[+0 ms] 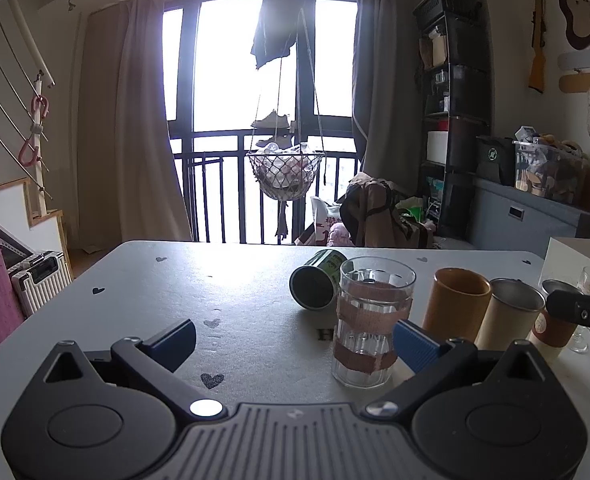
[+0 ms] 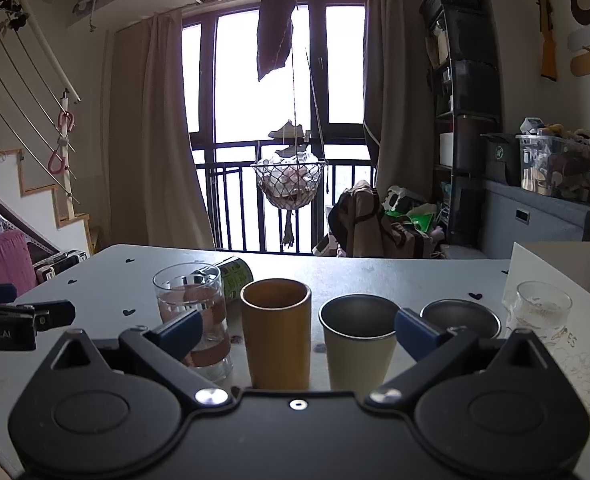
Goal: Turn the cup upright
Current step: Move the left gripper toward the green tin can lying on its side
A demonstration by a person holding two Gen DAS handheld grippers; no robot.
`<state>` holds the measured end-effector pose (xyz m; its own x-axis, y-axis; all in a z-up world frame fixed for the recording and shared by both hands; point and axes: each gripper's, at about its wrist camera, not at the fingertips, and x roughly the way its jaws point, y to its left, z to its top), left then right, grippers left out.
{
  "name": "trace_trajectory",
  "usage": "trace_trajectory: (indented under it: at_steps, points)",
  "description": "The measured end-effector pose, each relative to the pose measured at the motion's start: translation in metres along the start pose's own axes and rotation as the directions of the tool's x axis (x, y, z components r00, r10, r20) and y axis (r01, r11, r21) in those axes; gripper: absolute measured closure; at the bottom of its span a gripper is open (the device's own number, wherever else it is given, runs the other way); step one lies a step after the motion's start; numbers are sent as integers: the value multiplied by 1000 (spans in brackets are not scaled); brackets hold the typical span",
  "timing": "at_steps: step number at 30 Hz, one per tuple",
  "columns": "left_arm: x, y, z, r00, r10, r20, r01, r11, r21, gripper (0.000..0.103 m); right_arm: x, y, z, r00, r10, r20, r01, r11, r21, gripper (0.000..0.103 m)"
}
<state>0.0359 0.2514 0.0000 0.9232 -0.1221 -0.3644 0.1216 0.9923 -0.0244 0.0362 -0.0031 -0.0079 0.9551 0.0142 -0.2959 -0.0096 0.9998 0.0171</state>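
A green cup (image 1: 318,279) lies on its side on the grey table (image 1: 135,300), its dark round end facing me, behind a clear glass (image 1: 369,320) with brown bands. In the right wrist view the green cup (image 2: 237,277) is partly hidden behind that glass (image 2: 193,312). My left gripper (image 1: 295,340) is open and empty, low over the table, short of the green cup; its right finger is beside the glass. My right gripper (image 2: 297,330) is open and empty, in front of an upright orange cup (image 2: 275,332) and a cream cup (image 2: 359,344).
More upright cups stand in a row: an orange cup (image 1: 455,304), a cream cup (image 1: 511,312), a metal cup (image 2: 461,318) and a small clear glass (image 2: 541,314). A white box (image 2: 555,264) stands at the far right. The table's far edge faces a balcony window.
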Motion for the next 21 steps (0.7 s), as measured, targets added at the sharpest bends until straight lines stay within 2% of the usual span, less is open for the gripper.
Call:
trace_trajectory:
  at_steps: [16, 21]
  points:
    - [5, 3, 2, 1000, -7, -6, 7, 1000, -5, 0, 11, 4, 2, 1000, -1, -19, 1, 1000, -5, 0]
    - [14, 20, 4, 996, -75, 39, 76, 996, -36, 0, 12, 3, 2, 1000, 0, -16, -1, 1000, -5, 0]
